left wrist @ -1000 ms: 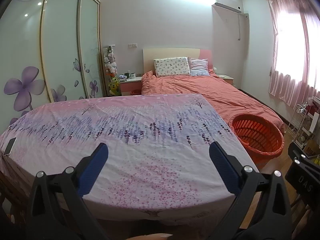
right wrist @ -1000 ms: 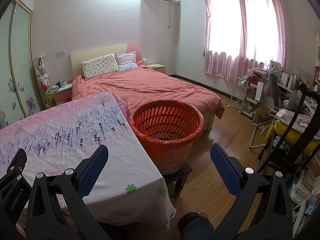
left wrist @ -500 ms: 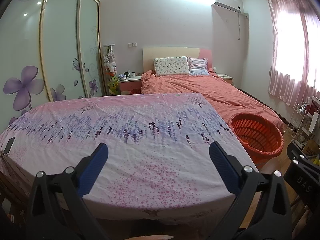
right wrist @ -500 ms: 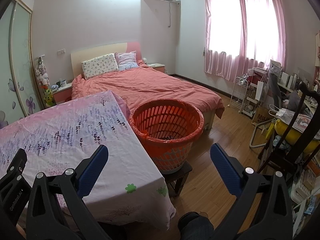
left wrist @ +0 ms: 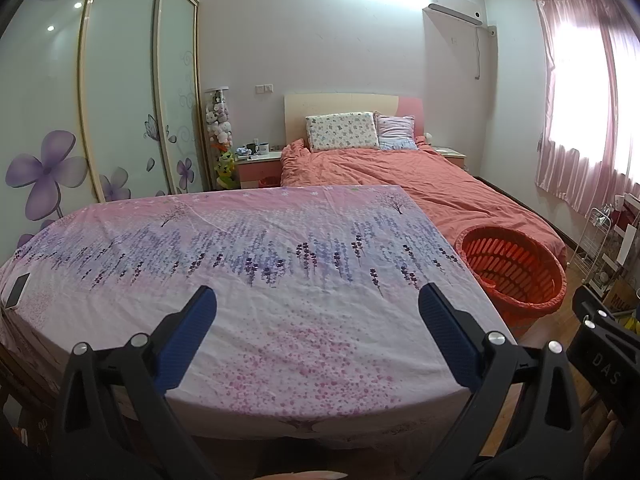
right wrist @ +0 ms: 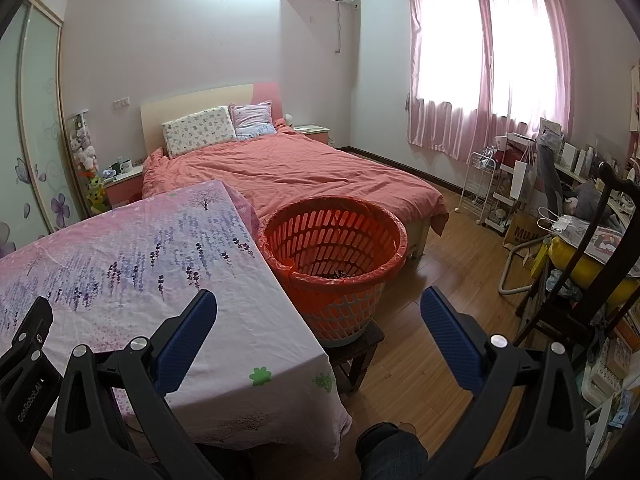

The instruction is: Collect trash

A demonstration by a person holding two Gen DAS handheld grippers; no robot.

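I am holding my left gripper (left wrist: 316, 320) spread wide and empty over the floral-clothed table (left wrist: 248, 264), while my right gripper (right wrist: 318, 324) is hanging just as wide and empty beyond the table's corner; the orange basket (right wrist: 384, 236), dark scraps lying inside, is sitting just ahead of it on a low stool (right wrist: 360, 346)

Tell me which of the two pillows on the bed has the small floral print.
The larger pillow, nearer the wardrobe side; the smaller pillow beside it is striped pink.
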